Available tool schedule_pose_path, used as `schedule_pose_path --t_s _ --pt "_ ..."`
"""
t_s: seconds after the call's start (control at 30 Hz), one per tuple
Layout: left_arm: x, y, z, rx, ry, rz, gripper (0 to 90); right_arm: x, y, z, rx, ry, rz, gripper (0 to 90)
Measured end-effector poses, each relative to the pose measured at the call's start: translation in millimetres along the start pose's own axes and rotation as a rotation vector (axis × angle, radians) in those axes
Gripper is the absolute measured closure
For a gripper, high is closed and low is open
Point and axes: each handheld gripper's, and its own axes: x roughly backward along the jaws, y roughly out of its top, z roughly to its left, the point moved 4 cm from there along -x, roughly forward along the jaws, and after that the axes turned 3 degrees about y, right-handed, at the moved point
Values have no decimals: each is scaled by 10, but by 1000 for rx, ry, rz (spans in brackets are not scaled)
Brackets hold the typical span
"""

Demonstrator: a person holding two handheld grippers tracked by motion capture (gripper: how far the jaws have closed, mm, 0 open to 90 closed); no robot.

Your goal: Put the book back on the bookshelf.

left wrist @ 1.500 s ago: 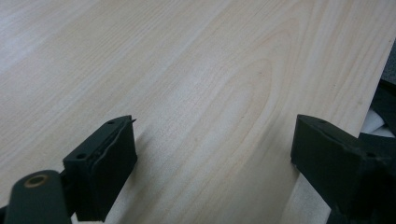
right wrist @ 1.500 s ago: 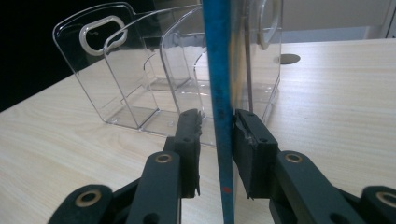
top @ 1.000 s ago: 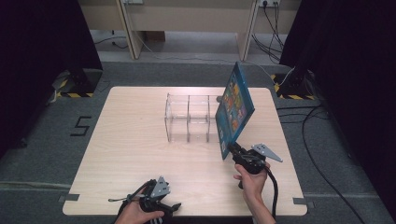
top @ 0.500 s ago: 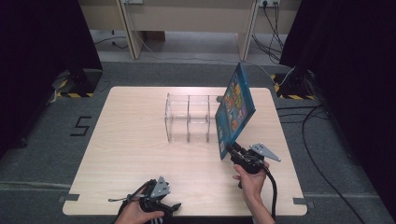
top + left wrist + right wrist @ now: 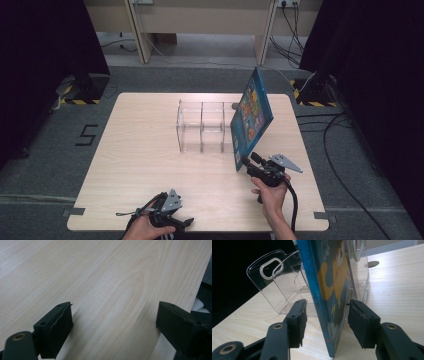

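Pale wooden tabletop (image 5: 150,150) carries a clear divider rack (image 5: 202,125) at centre frame, where the gaping right tongs (image 5: 325,320) merely straddle an upright book (image 5: 252,117), which could topple; left tongs (image 5: 113,322) gape empty.

**Blue book, pale wood, clear plastic**

The book (image 5: 252,117) has a bright blue spine and edge, with a cover of orange, yellow and teal cartoon shapes. The table (image 5: 150,150) is pale blond wood with fine grain. The divider rack (image 5: 202,127) is colourless and transparent. Both grippers' jaws are matt black, with brass-coloured rivets.
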Motion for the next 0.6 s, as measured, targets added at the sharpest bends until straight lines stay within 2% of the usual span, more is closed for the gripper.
schedule_pose_path --t_s 0.27,0.33,0.4,0.6 --pt "4 -2 -3 -5 -3 3 128 75 25 -2 46 3 6 450" --pt "5 -3 -4 -5 -4 3 128 88 35 -9 72 -2 4 445" --pt "5 -3 -3 -6 -4 3 128 95 39 1 73 9 2 428" --pt "6 -4 -2 -7 -5 2 128 130 20 33 102 20 29 399"
